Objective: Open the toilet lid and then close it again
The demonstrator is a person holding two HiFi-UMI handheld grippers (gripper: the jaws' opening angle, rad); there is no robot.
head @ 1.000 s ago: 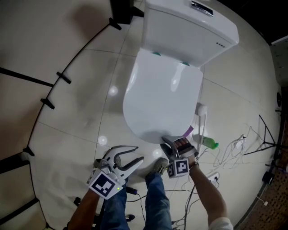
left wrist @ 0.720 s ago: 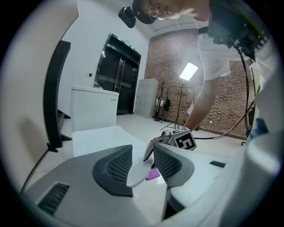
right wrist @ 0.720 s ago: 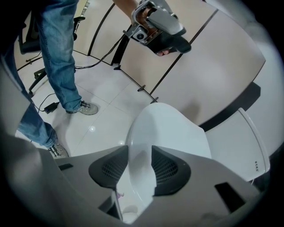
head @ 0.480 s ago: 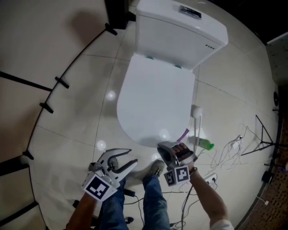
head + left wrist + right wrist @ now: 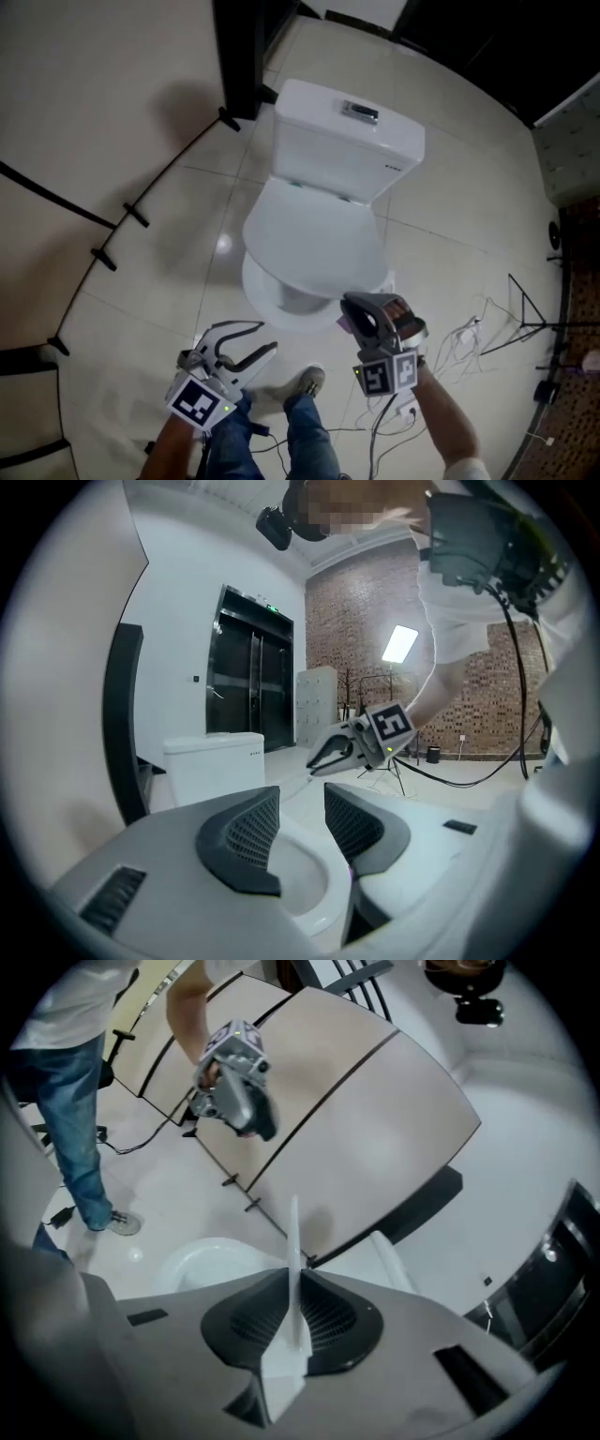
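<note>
Pale, glossy floor [image 5: 112, 141] tiles fill the room, with a white toilet [image 5: 349, 141] standing at the far middle, its tank against a dark panel. The lid [image 5: 314, 234] is hinged at the tank and tilted up off the seat, so the open bowl [image 5: 274, 298] shows under its near edge.

The right gripper [image 5: 351, 309] is at that near edge, to the right of the bowl. Its jaws have just been closing and are now pinched together on the thin white rim of the lid, which stands edge-on between the pads in the right gripper view. The left gripper [image 5: 265, 339] hangs near the person's legs on the left, well apart from the toilet, with its jaws apart and nothing between them.

The opening step looks to be in hand, with the lid only partly raised. The next move calls for swinging the pinched edge up and away in an arc about the hinge until the lid leans on the tank. The grip on so thin a rim must stay firm or the lid may slip and drop.
</note>
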